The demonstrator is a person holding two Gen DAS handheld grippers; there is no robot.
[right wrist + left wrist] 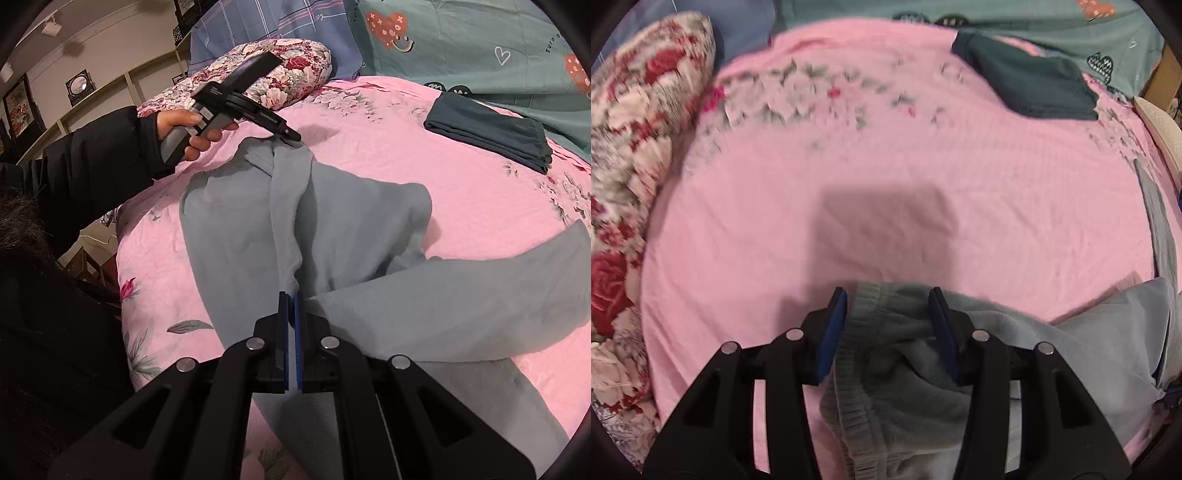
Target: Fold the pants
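Right gripper (pixel 291 295), at six o'clock in its own view, is clamped on a ridge of the grey pants (pixel 354 229). Toward eleven o'clock, the left gripper (pixel 888 295) stands wide around the ribbed waistband. Pants lie rumpled on the pink sheet (pixel 849 192); close that grip fully, then lift both ends evenly, probably.

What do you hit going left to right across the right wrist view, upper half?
Person's left hand → left gripper at the grey pants → folded dark teal garment on the pink bedsheet.
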